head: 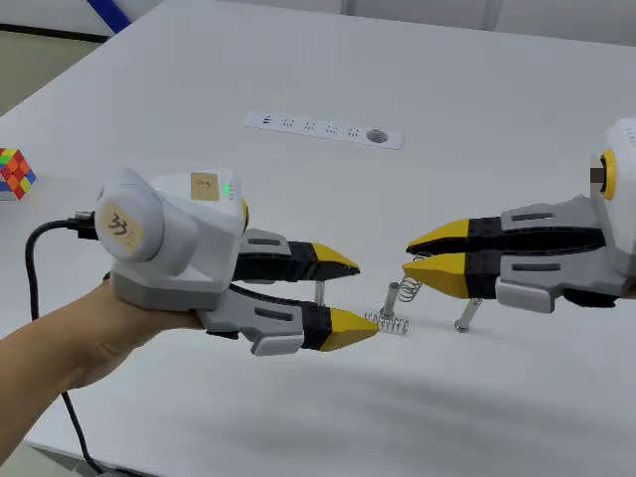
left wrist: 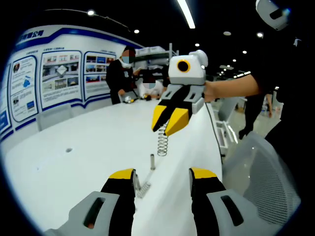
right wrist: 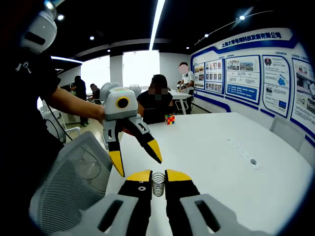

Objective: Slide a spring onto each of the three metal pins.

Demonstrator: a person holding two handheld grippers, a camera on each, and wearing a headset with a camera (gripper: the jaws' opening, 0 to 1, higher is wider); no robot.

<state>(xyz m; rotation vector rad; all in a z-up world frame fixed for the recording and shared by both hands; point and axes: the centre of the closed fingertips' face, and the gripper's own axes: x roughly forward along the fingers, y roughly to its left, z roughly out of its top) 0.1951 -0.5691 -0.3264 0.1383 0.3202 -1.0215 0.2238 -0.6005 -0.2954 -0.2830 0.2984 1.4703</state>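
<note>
One spring [left wrist: 162, 142] hangs pinched by its top between the pressed-in jaws of the right gripper [head: 408, 257]. Its long axis is near upright, slightly tilted, with the lower end just beside the top of the middle pin [head: 391, 299], so this gripper is the nearer. Whether spring and pin touch is hard to tell. A second spring [head: 389, 323] lies flat on the table [head: 447, 99], just off the left gripper [head: 360, 294], whose jaws are spread and empty. The right pin [head: 464, 316] stands clear, and the left pin [head: 320, 291] is partly hidden behind a jaw.

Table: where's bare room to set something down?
Bare: the table beyond the socket strip, and the near patch in front of the pins. Crowded: between the left claw and right claw, with pins and a loose spring.
</note>
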